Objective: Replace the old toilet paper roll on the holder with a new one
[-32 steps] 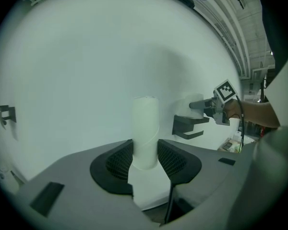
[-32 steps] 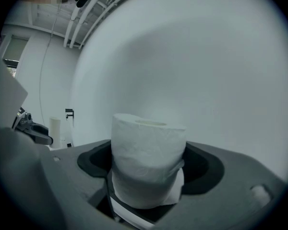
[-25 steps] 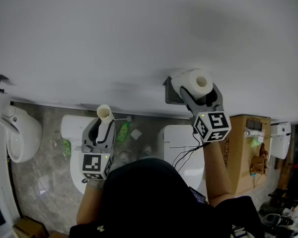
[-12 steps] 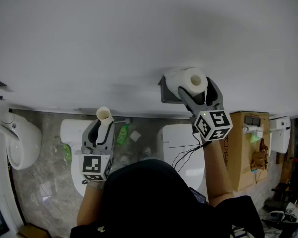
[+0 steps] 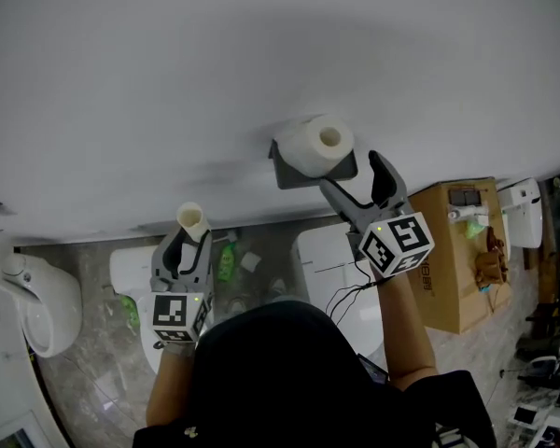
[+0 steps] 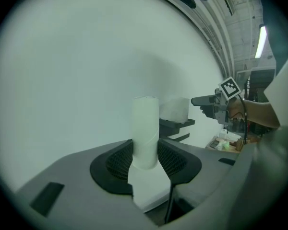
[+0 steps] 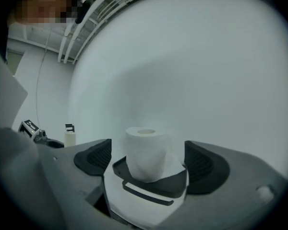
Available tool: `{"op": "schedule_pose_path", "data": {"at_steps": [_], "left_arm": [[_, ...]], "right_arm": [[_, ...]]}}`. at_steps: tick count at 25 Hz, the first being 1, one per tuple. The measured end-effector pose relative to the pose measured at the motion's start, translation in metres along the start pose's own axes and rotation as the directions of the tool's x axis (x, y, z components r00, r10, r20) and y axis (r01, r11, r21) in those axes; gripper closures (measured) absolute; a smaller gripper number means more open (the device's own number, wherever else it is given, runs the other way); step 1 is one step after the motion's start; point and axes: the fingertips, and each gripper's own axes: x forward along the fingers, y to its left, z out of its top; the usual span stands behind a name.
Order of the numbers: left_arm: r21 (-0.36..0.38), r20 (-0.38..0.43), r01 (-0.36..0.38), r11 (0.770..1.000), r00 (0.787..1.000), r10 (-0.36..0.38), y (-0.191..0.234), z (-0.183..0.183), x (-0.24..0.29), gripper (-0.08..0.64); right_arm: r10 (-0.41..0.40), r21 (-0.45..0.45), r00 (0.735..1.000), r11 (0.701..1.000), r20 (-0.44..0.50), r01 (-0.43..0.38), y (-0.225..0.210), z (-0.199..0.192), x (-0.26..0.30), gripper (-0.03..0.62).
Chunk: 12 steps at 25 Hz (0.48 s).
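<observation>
We note the new roll [image 5: 313,145] standing on end in the dark holder [image 5: 287,172] on the wall [image 5: 168,82], hole up.

R gripper [image 5: 352,172]: fingers have just been opening and are now spread wide. Nothing pinched; roll & holder lie just ahead of the tips, untouched.

L gripper [image 5: 189,243]: fingers pinch the bare cardboard tube [image 5: 192,220], held upright, well apart from the holder.

This looks like a bathroom-fixture display or test space. Below the wall-mounted holder [image 5: 286,170], two toilets [image 5: 322,255] stand side by side on a marble floor [image 5: 84,362]. Another white ceramic fixture [image 5: 39,299] stands far left of the holder, and a cardboard box [image 5: 455,250] stands to its right.
</observation>
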Motion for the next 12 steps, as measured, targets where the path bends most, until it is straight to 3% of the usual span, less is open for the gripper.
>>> {"op": "schedule_pose_path", "data": {"at_steps": [7, 12], "left_arm": [[0.052, 0.009, 0.120, 0.991, 0.993, -0.120, -0.030, 0.012, 0.016, 0.383], [0.075, -0.003, 0.194, 0.978, 0.981, -0.194, -0.052, 0.013, 0.024, 0.383]], "right_arm": [[-0.046, 0.045, 0.999, 0.998, -0.027, 0.048, 0.005, -0.028, -0.044, 0.124], [-0.082, 0.081, 0.996, 0.993, -0.042, 0.086, 0.012, -0.050, -0.072, 0.176]]}}
